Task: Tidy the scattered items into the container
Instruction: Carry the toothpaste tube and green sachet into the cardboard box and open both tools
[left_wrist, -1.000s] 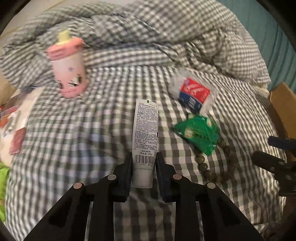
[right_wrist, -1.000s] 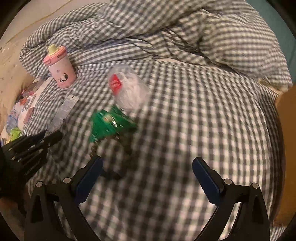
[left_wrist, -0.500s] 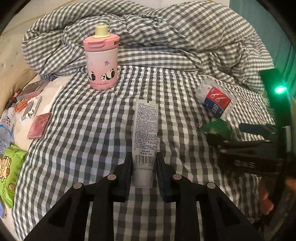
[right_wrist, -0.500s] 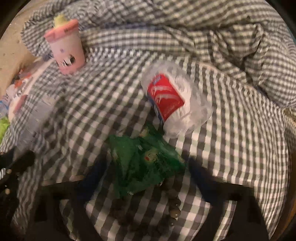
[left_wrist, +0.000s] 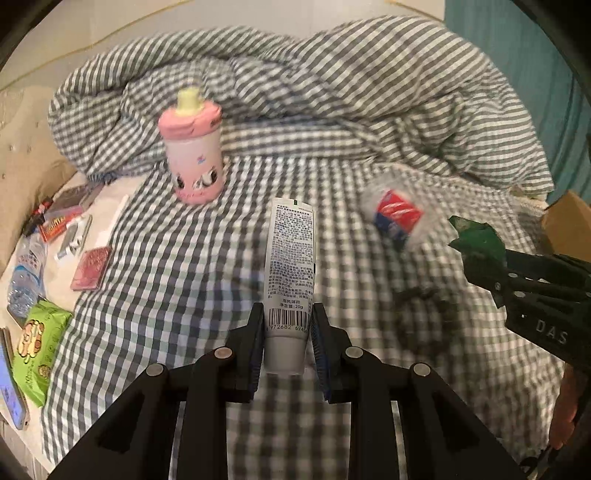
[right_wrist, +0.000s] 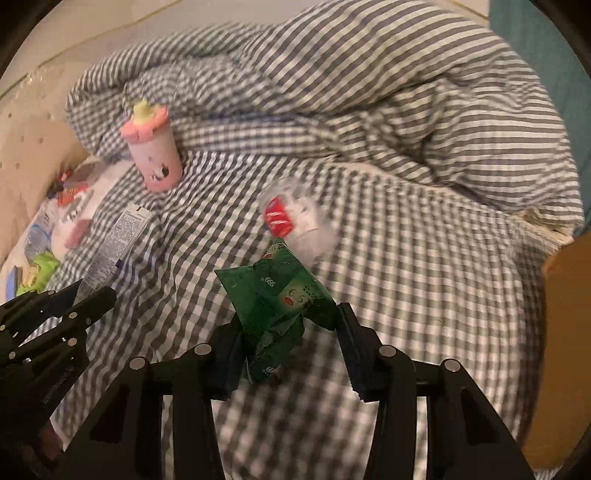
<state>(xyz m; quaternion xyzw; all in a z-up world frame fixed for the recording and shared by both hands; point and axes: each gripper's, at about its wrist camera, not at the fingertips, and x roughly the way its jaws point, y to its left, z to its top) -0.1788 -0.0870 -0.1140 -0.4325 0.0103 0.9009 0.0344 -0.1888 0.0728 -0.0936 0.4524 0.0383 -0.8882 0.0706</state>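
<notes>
My left gripper (left_wrist: 288, 332) is shut on a white tube (left_wrist: 290, 266) with black print and a barcode, held above the checked bed cover. My right gripper (right_wrist: 288, 332) is shut on a crumpled green packet (right_wrist: 277, 299) and holds it off the bed; it also shows in the left wrist view (left_wrist: 480, 247) at the right. A clear bag with a red and blue label (left_wrist: 397, 218) lies on the cover. A pink cup with a yellow spout (left_wrist: 194, 147) stands at the back left. A brown cardboard box (left_wrist: 567, 221) edge shows at the far right.
A bunched checked duvet (left_wrist: 351, 92) fills the back. At the left edge lie a pink card case (left_wrist: 90, 267), a green wipes pack (left_wrist: 37, 332), a water bottle (left_wrist: 26, 273), small boxes (left_wrist: 59, 221) and a phone (left_wrist: 9, 387).
My right gripper closed on the green packet and lifted it off the bed towards the right. My left gripper kept the tube and rose a little.
</notes>
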